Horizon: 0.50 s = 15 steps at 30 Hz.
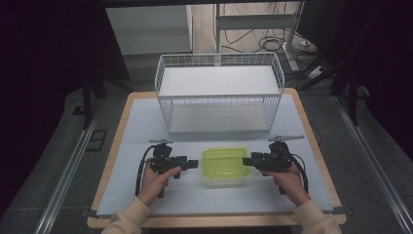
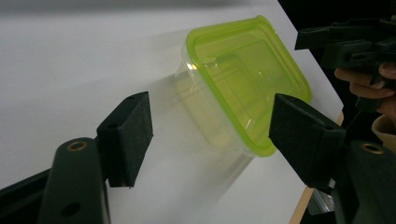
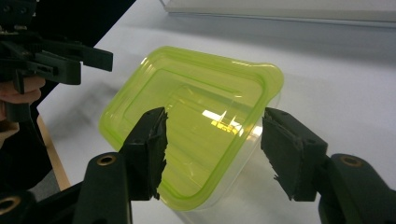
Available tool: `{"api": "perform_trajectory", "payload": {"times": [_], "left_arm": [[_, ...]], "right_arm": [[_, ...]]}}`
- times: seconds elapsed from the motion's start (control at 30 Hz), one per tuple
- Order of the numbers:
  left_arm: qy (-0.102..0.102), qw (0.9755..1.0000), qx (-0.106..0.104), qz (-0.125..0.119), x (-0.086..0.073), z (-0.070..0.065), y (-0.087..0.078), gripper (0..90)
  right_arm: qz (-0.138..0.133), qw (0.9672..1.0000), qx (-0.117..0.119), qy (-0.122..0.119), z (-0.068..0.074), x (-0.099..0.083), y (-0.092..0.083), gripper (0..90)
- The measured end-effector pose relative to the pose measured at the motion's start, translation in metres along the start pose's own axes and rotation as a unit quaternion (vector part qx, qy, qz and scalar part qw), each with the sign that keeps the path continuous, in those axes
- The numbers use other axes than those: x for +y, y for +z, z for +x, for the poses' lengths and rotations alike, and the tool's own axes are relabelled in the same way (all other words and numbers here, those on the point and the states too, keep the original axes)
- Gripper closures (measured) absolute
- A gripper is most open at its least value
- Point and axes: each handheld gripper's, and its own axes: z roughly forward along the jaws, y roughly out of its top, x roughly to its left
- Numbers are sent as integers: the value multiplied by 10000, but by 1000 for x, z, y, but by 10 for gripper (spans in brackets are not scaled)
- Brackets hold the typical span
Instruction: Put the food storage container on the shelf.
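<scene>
Meanwhile, a lidded green container (image 1: pixel 225 163) sits on the white tabletop (image 1: pixel 146 126), directly between two handheld grippers that face each other across it. The left gripper (image 1: pixel 193 164) points at the container's left short end, the right gripper (image 1: pixel 246 161) at its right short end, so the box's long axis runs straight from one pair of jaws to the other. Both pairs of jaws stand released and hold nothing. In the right gripper view the box's near end lies between the spread jaws, untouched; in the left gripper view it lies just ahead of them. Either hand looks about equally near. A white wire basket (image 1: pixel 219 92) waits beyond, well apart.
</scene>
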Motion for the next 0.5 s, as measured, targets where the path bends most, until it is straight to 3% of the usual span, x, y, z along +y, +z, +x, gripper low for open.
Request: {"api": "perform_trajectory", "payload": {"times": [0.13,0.2,0.3,0.37,0.5], "left_arm": [[-44,9999,-50,100,1,-1,7,337],[-80,9998,-101,182,2,-1,15,352],[-106,9997,-137,196,3,-1,19,368],[-208,9989,-330,260,4,-1,26,410],[-193,9987,-347,331,4,-1,31,436]], "right_arm": [[7,9999,32,120,-5,0,0,449],[79,9995,63,294,-11,-1,1,473],[143,9992,90,352,-14,-2,3,493],[185,9987,181,434,-16,-2,5,523],[232,9983,181,504,-17,-3,9,561]]}}
